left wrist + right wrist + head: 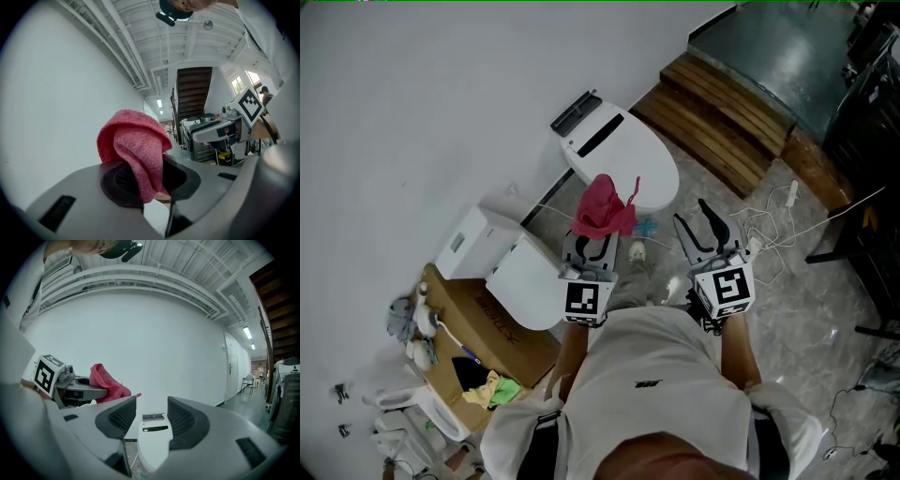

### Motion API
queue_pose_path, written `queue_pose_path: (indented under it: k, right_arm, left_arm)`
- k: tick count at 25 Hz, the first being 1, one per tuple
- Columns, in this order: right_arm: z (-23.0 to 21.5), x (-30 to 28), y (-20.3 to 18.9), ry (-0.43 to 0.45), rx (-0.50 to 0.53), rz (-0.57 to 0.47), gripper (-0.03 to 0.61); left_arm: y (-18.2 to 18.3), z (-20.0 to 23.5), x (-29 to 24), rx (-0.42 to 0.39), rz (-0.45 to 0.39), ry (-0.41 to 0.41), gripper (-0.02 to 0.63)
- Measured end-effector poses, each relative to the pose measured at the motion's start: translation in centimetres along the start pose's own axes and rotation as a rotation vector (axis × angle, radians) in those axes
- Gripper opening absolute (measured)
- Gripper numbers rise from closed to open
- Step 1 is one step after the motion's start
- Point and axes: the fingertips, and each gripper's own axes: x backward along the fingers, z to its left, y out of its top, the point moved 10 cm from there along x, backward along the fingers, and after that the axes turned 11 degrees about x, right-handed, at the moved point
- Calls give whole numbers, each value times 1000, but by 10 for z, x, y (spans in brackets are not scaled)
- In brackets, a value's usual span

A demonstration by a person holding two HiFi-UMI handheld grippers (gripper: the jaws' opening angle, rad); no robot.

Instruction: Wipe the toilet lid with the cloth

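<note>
A white toilet with its lid (623, 155) shut stands against the wall ahead; the lid (151, 441) also shows between my right jaws. A pink-red cloth (602, 208) bunches up from my left gripper (594, 247), which is shut on it just short of the lid's near edge. In the left gripper view the cloth (136, 150) fills the gap between the pads. My right gripper (705, 227) is open and holds nothing, to the right of the toilet above the floor. From the right gripper view the cloth (105, 383) and left gripper appear at left.
A second white toilet (520, 277) sits at my left, beside a cardboard box (473, 352) with rags and bottles. Wooden steps (722, 117) rise at the back right. White cables and a power strip (778, 220) lie on the floor right of my right gripper.
</note>
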Motion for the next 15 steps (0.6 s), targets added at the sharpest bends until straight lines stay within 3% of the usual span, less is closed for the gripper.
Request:
queue_pose_path:
  k: [15]
  right_arm:
    - [-81, -156, 7, -1, -9, 24, 218]
  left_arm:
    - [22, 98, -150, 33, -49, -25, 109]
